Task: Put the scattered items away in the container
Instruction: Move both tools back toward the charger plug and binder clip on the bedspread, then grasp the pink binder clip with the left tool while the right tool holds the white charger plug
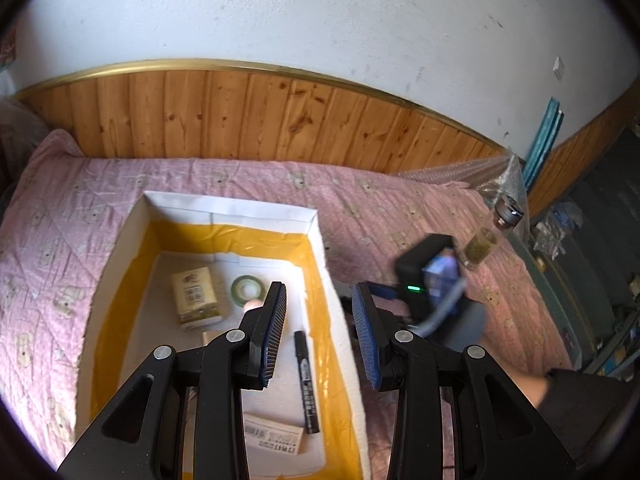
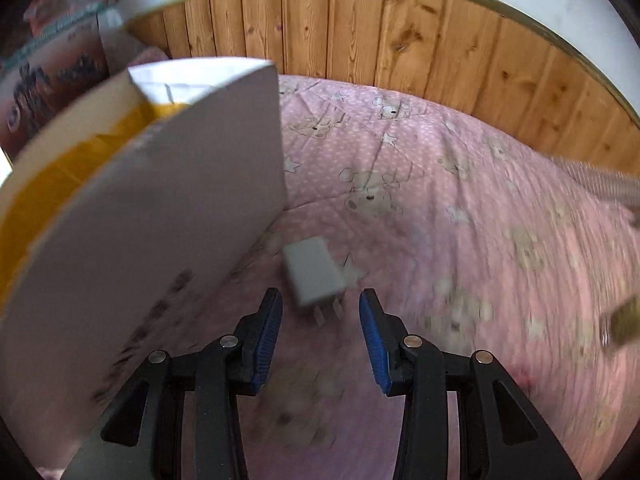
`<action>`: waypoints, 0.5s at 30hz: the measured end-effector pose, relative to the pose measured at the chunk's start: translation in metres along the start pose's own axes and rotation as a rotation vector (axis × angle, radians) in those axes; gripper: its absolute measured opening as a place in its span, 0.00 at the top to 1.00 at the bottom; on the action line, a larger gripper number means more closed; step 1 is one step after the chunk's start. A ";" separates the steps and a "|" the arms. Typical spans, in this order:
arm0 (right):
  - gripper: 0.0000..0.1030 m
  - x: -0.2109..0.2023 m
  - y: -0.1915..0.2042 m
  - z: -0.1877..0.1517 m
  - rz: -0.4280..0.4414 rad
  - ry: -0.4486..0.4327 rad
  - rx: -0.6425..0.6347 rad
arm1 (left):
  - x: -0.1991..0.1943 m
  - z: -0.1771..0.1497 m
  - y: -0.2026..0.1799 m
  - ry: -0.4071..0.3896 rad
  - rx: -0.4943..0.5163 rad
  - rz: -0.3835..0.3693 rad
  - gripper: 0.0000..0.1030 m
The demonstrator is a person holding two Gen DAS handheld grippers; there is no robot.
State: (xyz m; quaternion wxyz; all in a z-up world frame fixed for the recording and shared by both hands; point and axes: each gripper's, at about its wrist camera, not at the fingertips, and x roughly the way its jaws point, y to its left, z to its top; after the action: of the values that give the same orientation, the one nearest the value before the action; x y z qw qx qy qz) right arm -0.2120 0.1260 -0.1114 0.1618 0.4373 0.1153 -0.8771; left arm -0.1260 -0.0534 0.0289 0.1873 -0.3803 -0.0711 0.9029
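White plastic, small and blocky, the wall charger (image 2: 314,276) lies on the pink bear-print quilt of the bed (image 2: 440,184), just beside the near right outer wall of the white cardboard box lined with yellow tape (image 2: 192,184), with its two metal prongs pointing back toward us. Our right gripper (image 2: 320,320) has its blue-padded fingers (image 2: 264,340) spread wide and empty, the charger sitting just beyond the tips and roughly between them; the view is blurred, so we cannot tell whether anything touches yet. We judge the charger to be light, rigid and a little slick, so it should take a firm squeeze across its two flat sides, clear of the prongs, and the soft quilt may let it sink or tip if we press down. Our left gripper (image 1: 320,320) hangs over the box, fingers likewise wide apart and holding nothing. Inside the box lie a cream tissue packet (image 1: 196,298), a green roll of tape (image 1: 248,289), a black marker pen (image 1: 307,384) and a white labelled carton (image 1: 272,438). Far to the right on the bed stands a clear glass bottle with a metal cap (image 1: 486,236), not yet in the box.
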 end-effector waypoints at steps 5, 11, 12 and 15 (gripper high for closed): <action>0.69 0.033 0.001 0.008 0.021 0.032 -0.078 | 0.022 0.002 -0.010 0.030 -0.001 -0.030 0.65; 0.69 0.006 -0.021 -0.017 0.056 0.022 -0.004 | 0.041 -0.008 -0.043 0.087 0.050 -0.096 0.65; 0.69 -0.005 -0.030 -0.027 0.068 0.036 0.033 | 0.044 -0.011 -0.053 0.098 0.061 -0.114 0.64; 0.69 -0.037 -0.067 -0.065 0.091 0.121 0.164 | 0.061 -0.018 -0.087 0.136 0.086 -0.169 0.56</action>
State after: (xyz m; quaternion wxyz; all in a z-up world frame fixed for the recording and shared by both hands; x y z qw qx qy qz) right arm -0.1695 0.2169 -0.1162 0.1579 0.5059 0.0329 -0.8474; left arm -0.1272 0.0499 -0.0007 0.2832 -0.4252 -0.0513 0.8581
